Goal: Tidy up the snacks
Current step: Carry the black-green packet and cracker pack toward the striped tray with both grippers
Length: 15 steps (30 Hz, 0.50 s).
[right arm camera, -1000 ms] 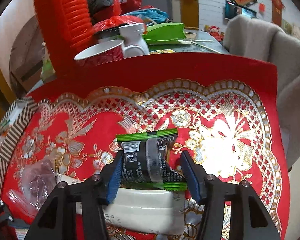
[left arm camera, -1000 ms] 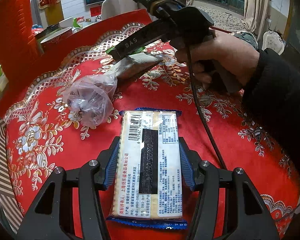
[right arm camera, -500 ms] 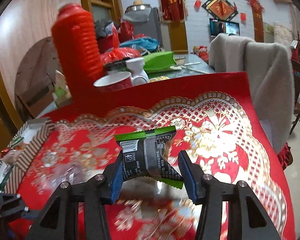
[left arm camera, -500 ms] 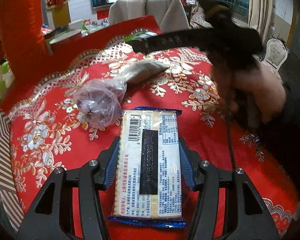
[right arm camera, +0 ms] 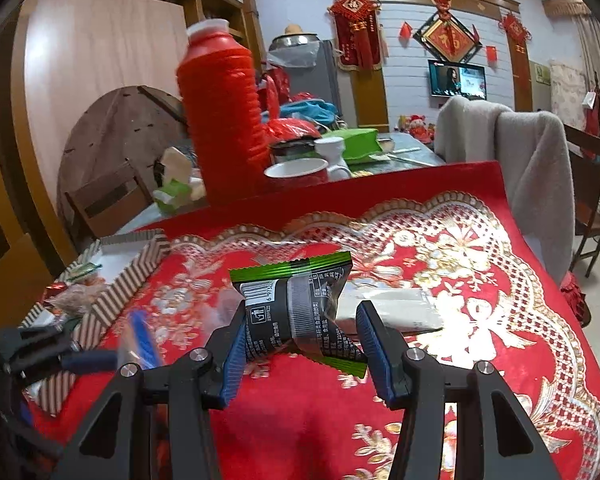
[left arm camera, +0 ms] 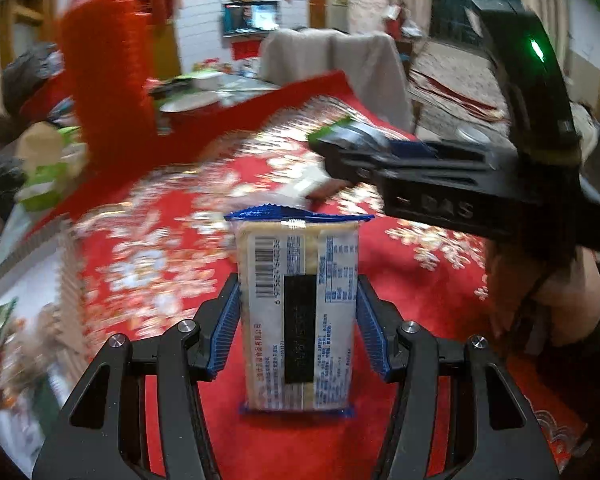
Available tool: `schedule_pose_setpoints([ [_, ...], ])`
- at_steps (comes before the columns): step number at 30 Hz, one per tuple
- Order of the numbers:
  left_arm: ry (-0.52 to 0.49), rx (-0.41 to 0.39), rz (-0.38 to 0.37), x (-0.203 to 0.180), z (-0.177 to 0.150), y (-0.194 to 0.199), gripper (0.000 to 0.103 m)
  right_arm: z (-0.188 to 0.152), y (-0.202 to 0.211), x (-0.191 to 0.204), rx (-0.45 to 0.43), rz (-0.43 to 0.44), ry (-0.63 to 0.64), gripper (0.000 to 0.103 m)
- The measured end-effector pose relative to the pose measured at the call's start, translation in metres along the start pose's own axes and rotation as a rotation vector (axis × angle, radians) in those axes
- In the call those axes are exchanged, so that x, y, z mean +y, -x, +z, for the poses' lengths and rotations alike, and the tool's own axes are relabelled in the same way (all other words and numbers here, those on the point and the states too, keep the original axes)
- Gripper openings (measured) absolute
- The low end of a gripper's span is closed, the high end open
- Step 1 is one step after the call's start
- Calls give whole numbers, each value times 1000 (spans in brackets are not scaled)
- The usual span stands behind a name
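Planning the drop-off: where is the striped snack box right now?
In the right wrist view the striped box sits at the left edge of the red tablecloth, left of the right gripper and just beyond the left gripper.

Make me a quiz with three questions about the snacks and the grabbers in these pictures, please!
1. Where is the striped box?
A. at the cloth's left edge
B. on the chair
C. under the television

2. What colour are the ends of the black snack pack?
A. yellow
B. green
C. pink

3. What is the left gripper doing?
A. hanging open with nothing in it
B. lying on the floor
C. clamped on the cracker pack

Answers: 1 A, the box sits at the left edge of the red cloth in the right wrist view. 2 B, both crimped ends are green. 3 C, both blue pads press the pack's sides.
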State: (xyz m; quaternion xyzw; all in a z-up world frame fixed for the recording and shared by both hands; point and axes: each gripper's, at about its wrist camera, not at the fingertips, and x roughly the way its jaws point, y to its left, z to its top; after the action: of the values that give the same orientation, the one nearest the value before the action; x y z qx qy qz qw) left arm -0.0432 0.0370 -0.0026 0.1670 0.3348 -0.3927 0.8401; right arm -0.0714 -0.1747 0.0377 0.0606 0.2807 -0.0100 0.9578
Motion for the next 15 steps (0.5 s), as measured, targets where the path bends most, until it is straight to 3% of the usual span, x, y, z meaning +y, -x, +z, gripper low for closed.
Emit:
schedule_pose_setpoints([
  [8,117,-15,123,50,-13,35,55,7,-1,31,-16,65,32,50],
  [15,190,-45,108,78,-21,56,55,5,-3,54,-15,93,53,50],
])
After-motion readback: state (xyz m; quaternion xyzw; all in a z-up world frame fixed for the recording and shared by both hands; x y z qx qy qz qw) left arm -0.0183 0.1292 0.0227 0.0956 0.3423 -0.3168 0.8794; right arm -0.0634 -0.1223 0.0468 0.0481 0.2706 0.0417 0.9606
